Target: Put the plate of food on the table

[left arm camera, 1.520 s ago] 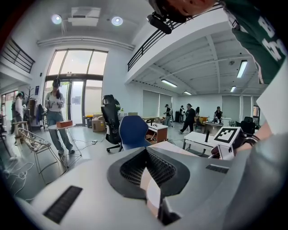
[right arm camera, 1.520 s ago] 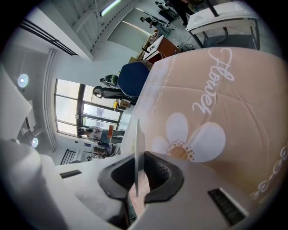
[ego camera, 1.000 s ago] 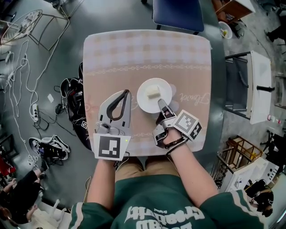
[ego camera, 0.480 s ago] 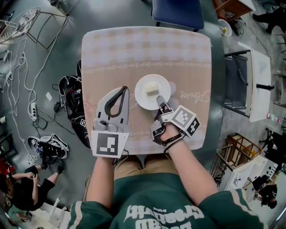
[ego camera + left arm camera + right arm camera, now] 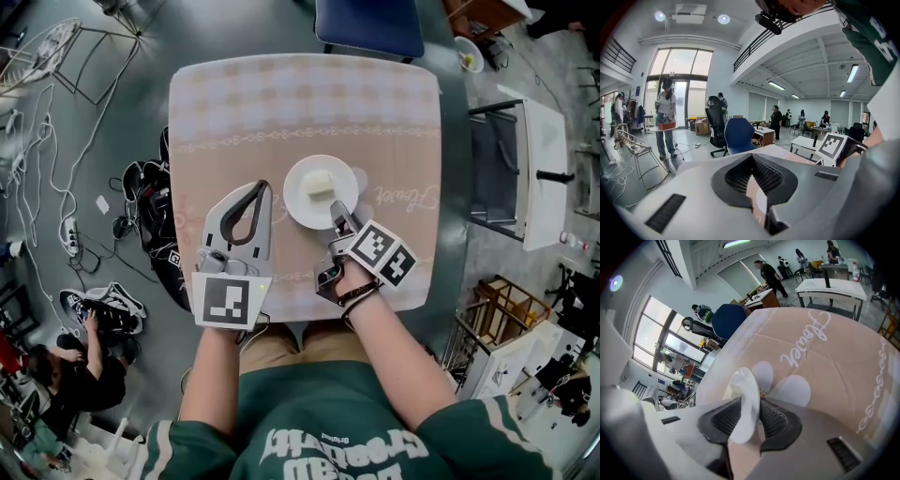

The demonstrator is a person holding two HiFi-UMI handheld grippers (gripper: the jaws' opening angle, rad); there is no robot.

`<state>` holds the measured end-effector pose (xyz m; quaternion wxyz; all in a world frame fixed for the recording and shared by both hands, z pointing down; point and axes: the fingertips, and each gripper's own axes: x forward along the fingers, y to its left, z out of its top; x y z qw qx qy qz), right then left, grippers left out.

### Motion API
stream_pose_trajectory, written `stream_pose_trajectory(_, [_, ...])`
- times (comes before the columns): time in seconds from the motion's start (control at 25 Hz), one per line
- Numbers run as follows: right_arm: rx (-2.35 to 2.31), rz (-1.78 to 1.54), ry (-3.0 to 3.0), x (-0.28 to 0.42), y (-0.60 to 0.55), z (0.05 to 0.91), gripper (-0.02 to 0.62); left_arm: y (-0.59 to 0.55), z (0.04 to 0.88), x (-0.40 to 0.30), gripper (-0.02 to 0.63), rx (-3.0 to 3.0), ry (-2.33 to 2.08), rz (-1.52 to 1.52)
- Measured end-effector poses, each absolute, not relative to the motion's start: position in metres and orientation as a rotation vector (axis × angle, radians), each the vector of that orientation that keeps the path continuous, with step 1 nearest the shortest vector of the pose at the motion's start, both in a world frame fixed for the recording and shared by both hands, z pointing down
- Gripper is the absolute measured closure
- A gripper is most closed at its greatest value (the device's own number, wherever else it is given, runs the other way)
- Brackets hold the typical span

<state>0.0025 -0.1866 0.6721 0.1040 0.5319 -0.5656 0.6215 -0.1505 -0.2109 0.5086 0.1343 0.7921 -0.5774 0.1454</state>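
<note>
A white plate (image 5: 321, 192) with a pale block of food (image 5: 319, 185) lies on the pink patterned table (image 5: 281, 103), near its middle. My right gripper (image 5: 338, 214) reaches the plate's near rim. In the right gripper view the rim (image 5: 740, 385) stands between the jaws of that gripper (image 5: 750, 401). The jaws are opening, and a thin gap shows beside the right pad. My left gripper (image 5: 260, 190) rests on the table to the left of the plate, its tips together and nothing held (image 5: 751, 157).
A blue chair (image 5: 370, 23) stands at the table's far edge. A white side table (image 5: 544, 178) is to the right. Dark bags (image 5: 150, 206), cables and a wire rack (image 5: 66, 52) lie on the floor to the left.
The plate and both grippers keep almost the same places on the table. The right hand has drawn slightly nearer and its marker cube has turned a little.
</note>
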Motion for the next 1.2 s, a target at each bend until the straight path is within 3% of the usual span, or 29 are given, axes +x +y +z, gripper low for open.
stream_pose_trajectory(0.12, [1.602,1.771,-1.652,0.010,-0.184,0.674,0.451,-0.210,0.508,-0.150,0.597,2.302,-1.664,0.421])
stream_pose_trajectory(1.04, [1.552,1.615,-1.817,0.026,-0.185,0.648,0.451,-0.203,0.496,-0.121,0.597,2.342,-1.603,0.392])
stream_pose_trajectory(1.2, [1.435,1.507,-1.940,0.016,-0.184,0.629,0.509,-0.198,0.486,-0.114,0.597,2.339,-1.575,0.366])
